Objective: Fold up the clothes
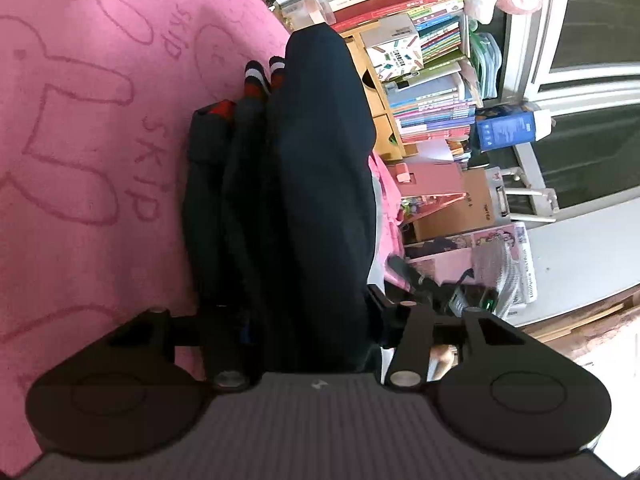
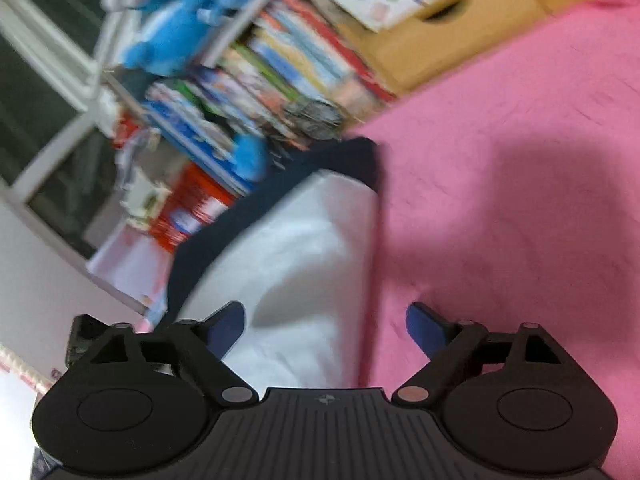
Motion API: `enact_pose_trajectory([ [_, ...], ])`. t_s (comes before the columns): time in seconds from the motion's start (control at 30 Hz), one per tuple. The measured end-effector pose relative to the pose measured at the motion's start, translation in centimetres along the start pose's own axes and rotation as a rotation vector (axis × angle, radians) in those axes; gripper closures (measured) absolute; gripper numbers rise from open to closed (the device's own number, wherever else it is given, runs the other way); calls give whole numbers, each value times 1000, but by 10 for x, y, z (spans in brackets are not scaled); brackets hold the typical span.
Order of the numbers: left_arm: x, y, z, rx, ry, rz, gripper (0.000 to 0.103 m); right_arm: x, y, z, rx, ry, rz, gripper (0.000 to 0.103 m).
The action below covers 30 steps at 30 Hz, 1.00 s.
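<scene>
step: folded bundle held for setting down | left gripper (image 1: 308, 320): clamped on dark garment (image 1: 320, 184), bunched above pink blanket (image 1: 80, 120) | right gripper (image 2: 325, 330): jaws apart, nothing held, over white cloth (image 2: 304, 264) | advice: layers to be kept squeezed, lowered flat, edges aligned before release

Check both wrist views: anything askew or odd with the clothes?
The dark navy garment is bunched in thick uneven folds in the left gripper, a striped cuff poking out at the far end. The right gripper, jaws open, holds nothing over white fabric.
</scene>
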<state>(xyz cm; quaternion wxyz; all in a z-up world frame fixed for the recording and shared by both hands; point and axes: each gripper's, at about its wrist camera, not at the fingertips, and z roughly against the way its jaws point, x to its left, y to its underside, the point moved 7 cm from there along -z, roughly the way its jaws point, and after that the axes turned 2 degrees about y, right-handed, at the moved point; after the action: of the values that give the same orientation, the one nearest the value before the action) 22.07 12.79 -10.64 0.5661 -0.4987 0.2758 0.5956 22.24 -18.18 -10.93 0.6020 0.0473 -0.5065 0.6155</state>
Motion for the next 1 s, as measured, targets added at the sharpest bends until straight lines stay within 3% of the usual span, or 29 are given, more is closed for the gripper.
enact_pose_trajectory([
  [0.07,-2,0,-2,-9,-10,-24,65,6,-2,-16,14,-60,-3,20],
  [0.13,-5,0,-3,-23,-26,-45,69,11,0,-28,-11,-33,24,46],
  [0.17,-10,0,-2,-31,-38,-54,72,13,2,-31,-25,-17,25,51],
  [0.23,-20,1,1,-48,-63,-74,75,13,0,-22,-63,-58,-33,76],
  [0.3,-35,4,6,-60,-77,-109,77,15,-1,-8,-94,-122,-110,86],
  [0.57,-114,48,50,-101,-35,-233,76,91,-2,73,-170,-236,-81,87],
  [0.7,-136,80,67,-86,-79,-282,76,114,12,110,-164,-245,6,87],
  [0.8,-118,81,46,-51,-142,-268,74,102,19,99,-145,-170,29,87],
  [0.93,-56,73,1,19,-252,-163,72,71,37,53,-115,67,152,83],
  [1.0,-35,68,-12,27,-208,-94,66,60,43,41,-137,136,202,77],
])
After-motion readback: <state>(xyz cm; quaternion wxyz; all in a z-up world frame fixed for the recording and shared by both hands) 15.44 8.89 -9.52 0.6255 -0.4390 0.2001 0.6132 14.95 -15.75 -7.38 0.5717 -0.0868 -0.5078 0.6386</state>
